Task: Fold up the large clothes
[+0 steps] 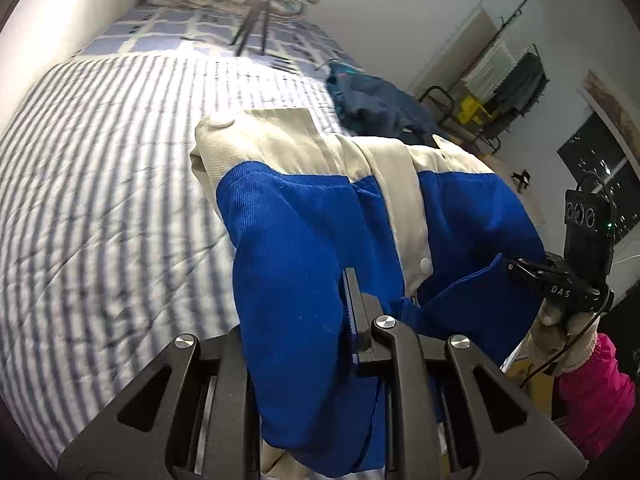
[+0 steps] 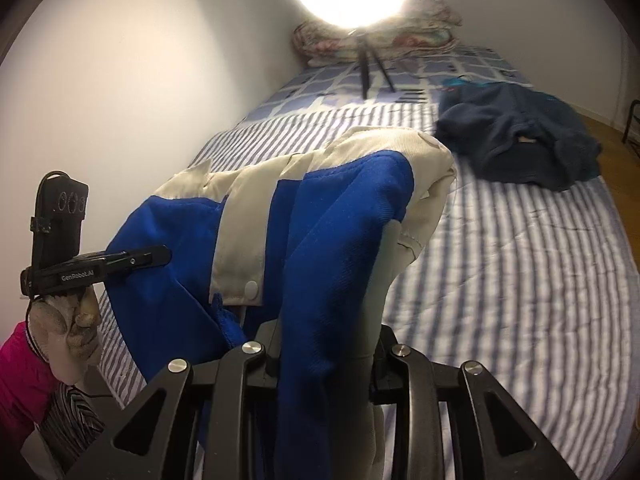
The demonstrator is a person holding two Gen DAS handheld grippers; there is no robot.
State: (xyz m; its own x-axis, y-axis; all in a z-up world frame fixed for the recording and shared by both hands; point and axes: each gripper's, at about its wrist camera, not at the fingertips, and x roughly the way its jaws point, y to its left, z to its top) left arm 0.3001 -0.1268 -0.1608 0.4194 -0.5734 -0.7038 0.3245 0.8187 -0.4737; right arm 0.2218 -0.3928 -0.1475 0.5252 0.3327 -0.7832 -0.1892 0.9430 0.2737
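A blue and cream jacket [image 1: 320, 216] with white snap buttons hangs lifted above the striped bed, held between both grippers. My left gripper [image 1: 320, 320] is shut on one edge of its blue cloth, which drapes over the jaws and hides the fingertips. My right gripper [image 1: 516, 266] shows at the right of the left wrist view, clamped on another blue edge. In the right wrist view the jacket [image 2: 340, 240] covers my right gripper [image 2: 328, 344], and the left gripper [image 2: 160, 256] pinches the cloth at left.
The bed [image 2: 520, 260] has a blue-striped quilt. A dark blue garment [image 2: 520, 136] lies crumpled at the far right of it. A ring light on a tripod [image 2: 372, 68] stands on the bed near folded bedding [image 2: 400, 28]. A wall runs along the left; a clothes rack [image 1: 516, 80] stands beyond.
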